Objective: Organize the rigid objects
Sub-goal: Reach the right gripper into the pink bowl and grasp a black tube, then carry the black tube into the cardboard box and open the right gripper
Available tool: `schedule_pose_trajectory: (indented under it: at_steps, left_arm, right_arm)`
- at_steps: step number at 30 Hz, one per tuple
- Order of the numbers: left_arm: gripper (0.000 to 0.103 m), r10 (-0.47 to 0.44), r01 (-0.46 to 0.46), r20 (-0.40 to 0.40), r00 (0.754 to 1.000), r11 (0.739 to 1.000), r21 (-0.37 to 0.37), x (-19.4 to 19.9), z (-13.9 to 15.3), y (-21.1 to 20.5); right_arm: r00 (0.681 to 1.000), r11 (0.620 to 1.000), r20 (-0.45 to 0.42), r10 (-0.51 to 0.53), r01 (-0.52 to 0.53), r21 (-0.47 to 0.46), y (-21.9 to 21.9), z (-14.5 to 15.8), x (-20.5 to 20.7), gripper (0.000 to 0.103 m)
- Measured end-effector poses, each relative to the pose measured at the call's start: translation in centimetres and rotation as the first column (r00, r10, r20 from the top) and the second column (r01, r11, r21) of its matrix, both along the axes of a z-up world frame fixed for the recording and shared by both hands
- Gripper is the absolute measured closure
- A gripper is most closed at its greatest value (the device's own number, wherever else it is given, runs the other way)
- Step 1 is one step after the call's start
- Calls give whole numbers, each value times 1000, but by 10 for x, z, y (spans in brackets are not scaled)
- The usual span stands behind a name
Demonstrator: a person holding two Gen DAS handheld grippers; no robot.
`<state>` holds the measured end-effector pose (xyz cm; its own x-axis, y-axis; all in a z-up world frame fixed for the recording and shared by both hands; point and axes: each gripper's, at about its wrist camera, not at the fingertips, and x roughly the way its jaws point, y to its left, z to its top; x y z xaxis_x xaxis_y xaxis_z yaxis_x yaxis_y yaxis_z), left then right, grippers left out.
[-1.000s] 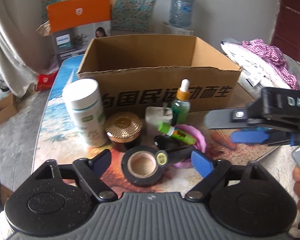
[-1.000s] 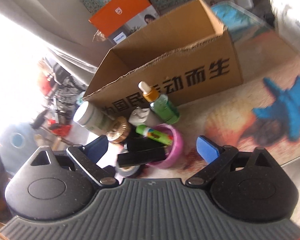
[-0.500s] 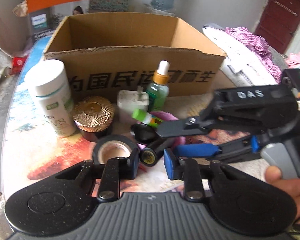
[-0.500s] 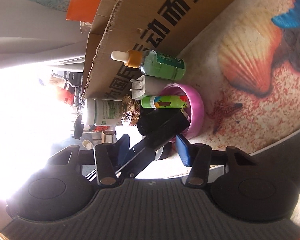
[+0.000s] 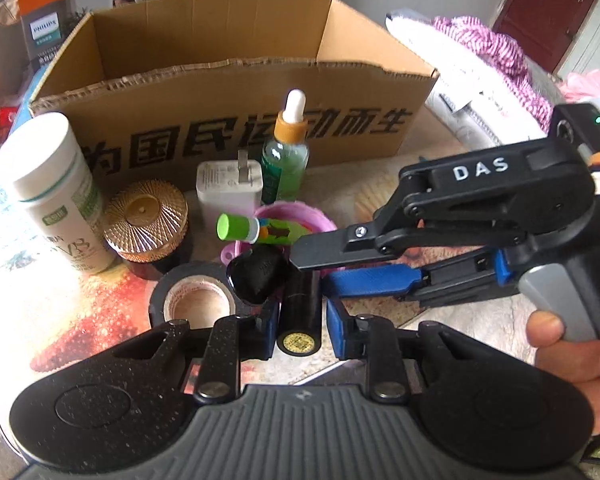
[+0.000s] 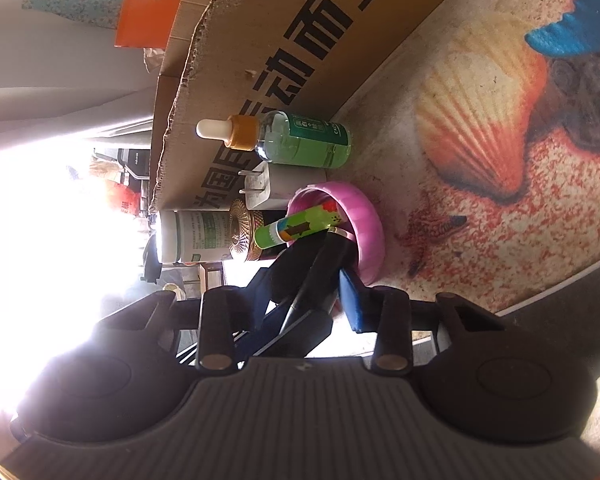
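The left gripper [image 5: 299, 320] has its fingers nearly closed around a black tube [image 5: 300, 316] lying on the surface, probably to lift it into the box [image 5: 236, 128]. The right gripper [image 5: 320, 264] reaches over the pink bowl [image 5: 300, 216]; its fingers are narrowly apart, and its own view shows something dark between them, grip unclear.

An open cardboard box [image 5: 236, 128] is standing at the back; before it a white bottle [image 5: 52, 192], a gold-lidded jar [image 5: 146, 220], a white charger [image 5: 228, 188] and a green dropper bottle [image 5: 286, 152] are standing upright; a green tube [image 5: 256, 230] is leaning from a pink bowl [image 5: 300, 216]; a black tape roll [image 5: 194, 298] and a black cylinder [image 5: 300, 312] are lying nearest.
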<state>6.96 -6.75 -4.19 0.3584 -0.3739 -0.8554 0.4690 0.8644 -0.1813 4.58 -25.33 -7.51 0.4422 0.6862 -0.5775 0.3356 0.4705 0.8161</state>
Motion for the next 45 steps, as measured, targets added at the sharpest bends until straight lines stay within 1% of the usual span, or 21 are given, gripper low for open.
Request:
schedule_pose_trajectory:
  at_steps: [4, 10, 12, 16, 21, 30, 34, 37, 41, 45]
  left_arm:
    - [76, -9, 10, -18, 1000, 999, 35, 3, -2, -4]
    - [78, -8, 9, -30, 1000, 1000, 23, 5, -2, -1]
    - [80, -15, 16, -18, 1000, 1000, 21, 2, 0, -1]
    - [80, -30, 29, 37, 999, 999, 32, -5, 7, -5]
    - [80, -25, 24, 48, 999, 999, 33, -13, 12, -3]
    - [80, -11, 11, 90, 996, 1000, 9, -27, 19, 10]
    - [80, -4, 5, 113, 994, 1000, -8, -34, 28, 15]
    - [80, -4, 4, 158, 987, 1000, -4, -41, 41, 15]
    - [80, 1, -1, 238, 971, 1000, -3, -49, 63, 15]
    - [80, 27, -23, 319, 947, 1000, -17, -46, 88, 14]
  right_arm:
    - [999, 1000, -32, 15, -14, 12, -2, 2, 0, 68]
    - [998, 999, -55, 14, -13, 35, -7, 2, -1, 68]
    - [998, 999, -62, 7, -4, 45, -9, 0, -1, 68]
    - [997, 999, -71, 7, -3, 54, -9, -1, -2, 69]
    - [998, 998, -64, 2, 3, 66, -9, 0, -7, 71]
    - [996, 979, -73, -45, 58, 196, -11, -14, -23, 72]
    - [998, 978, -33, -47, 53, 204, -10, -6, -29, 72]
    - [999, 979, 15, -42, 38, 202, -5, 7, -31, 72]
    - [993, 987, 115, -20, 1, 161, 1, 37, -27, 72]
    - [971, 995, 238, 6, -29, 95, 6, 75, -17, 72]
